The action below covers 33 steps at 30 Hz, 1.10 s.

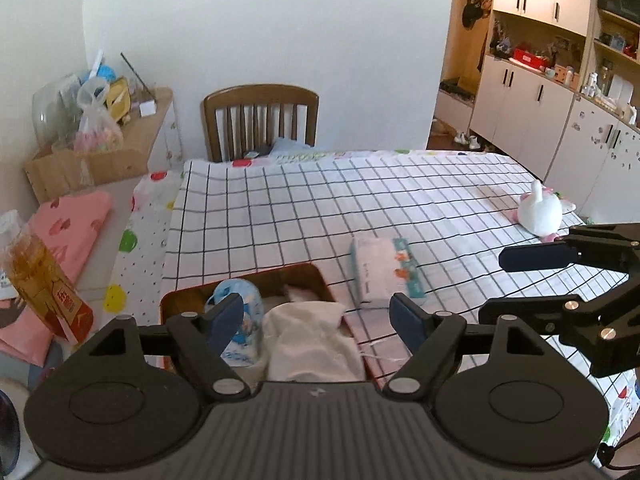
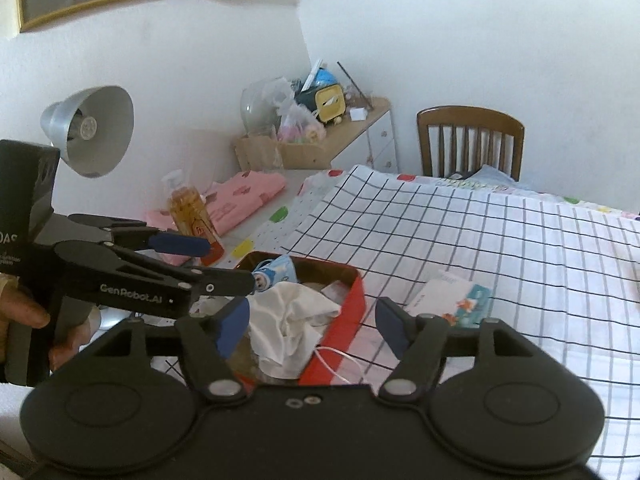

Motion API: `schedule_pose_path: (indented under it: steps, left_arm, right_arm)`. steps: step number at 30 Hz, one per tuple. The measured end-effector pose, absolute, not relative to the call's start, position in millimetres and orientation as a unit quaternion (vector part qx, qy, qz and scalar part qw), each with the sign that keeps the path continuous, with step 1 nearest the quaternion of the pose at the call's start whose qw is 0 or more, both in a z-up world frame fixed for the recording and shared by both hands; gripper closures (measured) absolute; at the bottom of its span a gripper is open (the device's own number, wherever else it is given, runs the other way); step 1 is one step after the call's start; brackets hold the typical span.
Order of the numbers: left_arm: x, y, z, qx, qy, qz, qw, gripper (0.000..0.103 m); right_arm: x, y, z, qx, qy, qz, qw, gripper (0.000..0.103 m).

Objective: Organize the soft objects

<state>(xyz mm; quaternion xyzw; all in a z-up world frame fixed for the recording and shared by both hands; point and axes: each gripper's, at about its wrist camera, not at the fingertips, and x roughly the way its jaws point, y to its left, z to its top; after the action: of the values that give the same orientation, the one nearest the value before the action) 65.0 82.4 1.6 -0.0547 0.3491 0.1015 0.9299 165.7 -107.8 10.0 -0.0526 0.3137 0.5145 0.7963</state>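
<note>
Left wrist view is showing the left gripper (image 1: 316,318) hanging with fingers spread and empty above the red box (image 1: 308,276), where a white cloth (image 1: 312,340) is lying; the right gripper (image 2: 308,326) is gaping, holding nothing; the tissue pack (image 1: 384,276) and white plush (image 1: 538,210) are sitting farther right on the checked counter (image 1: 360,204).

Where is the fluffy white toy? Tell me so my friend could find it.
Look at the table with the checked cloth, then go to its far right edge, away from the red box. The white plush toy sits there alone, soft and round with pink bits, unlike the flat tissue pack nearer the box.
</note>
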Motion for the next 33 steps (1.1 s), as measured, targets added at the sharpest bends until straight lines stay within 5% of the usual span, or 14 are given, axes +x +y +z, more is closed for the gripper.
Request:
schedule_pose_path:
  steps: [18,33]
  left_arm:
    - [54.0,8.2,14.8,-0.073,0.309,0.095,0.944,0.018]
    - [33.6,-24.9,24.5,-0.083,0.274,0.131,0.949,0.008]
  right_arm:
    - [171.2,-188.2,27.1,-0.031,0.271,0.508,0.817,0.002]
    - [156.3,-224.0,25.7,-0.024,0.243,0.476,0.845,0.0]
